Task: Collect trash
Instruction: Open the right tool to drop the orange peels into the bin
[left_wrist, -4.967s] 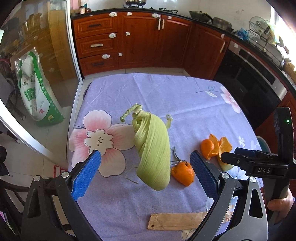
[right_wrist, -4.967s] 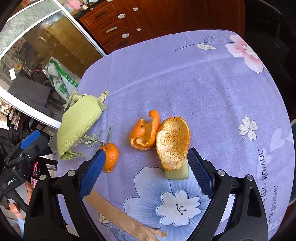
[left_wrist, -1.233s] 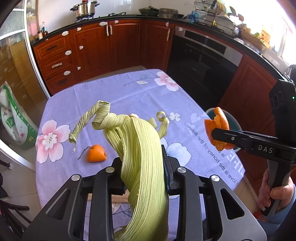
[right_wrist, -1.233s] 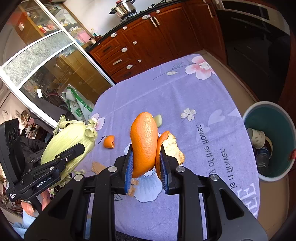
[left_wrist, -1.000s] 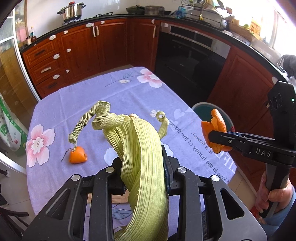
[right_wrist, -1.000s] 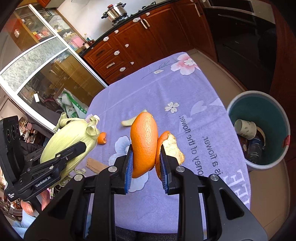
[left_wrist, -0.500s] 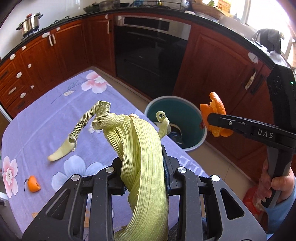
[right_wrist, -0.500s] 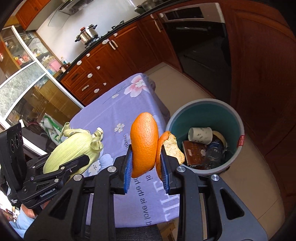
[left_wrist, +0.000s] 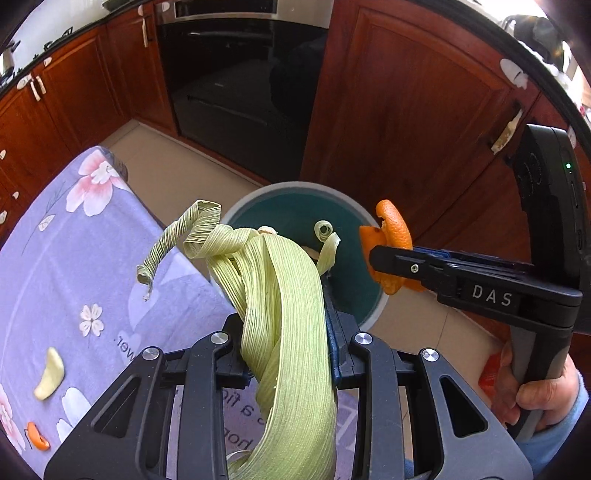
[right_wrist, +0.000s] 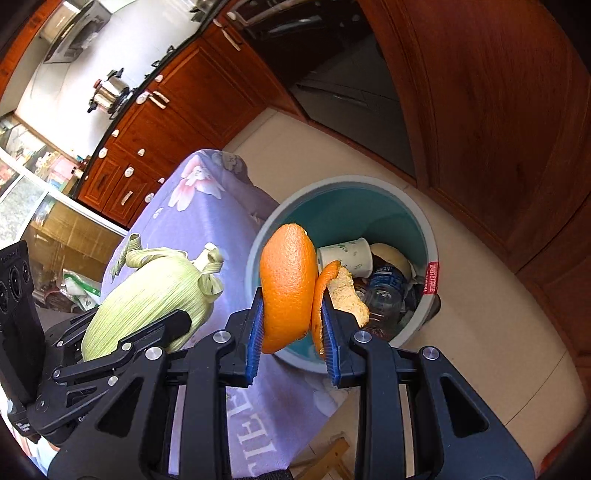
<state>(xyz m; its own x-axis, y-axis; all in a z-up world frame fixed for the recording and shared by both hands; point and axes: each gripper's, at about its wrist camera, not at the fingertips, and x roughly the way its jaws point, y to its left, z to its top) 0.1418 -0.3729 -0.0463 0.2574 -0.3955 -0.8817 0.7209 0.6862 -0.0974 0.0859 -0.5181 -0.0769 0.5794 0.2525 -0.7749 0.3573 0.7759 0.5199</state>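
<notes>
Over bin (right_wrist: 424, 229): tongs-clamped husk (left_wrist: 288, 314), orange peel (right_wrist: 290, 291).

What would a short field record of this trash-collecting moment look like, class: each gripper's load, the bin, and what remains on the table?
left gripper: jaws shut on pale green ribbed corn husk
right gripper: jaws shut on curled orange citrus peel
bin: round teal plastic trash bin on the floor beside the table, beyond both loads
bin contents: white paper cup, clear plastic bottle
table: purple floral tablecloth
left on table: pale yellow-green scrap, small orange peel piece
</notes>
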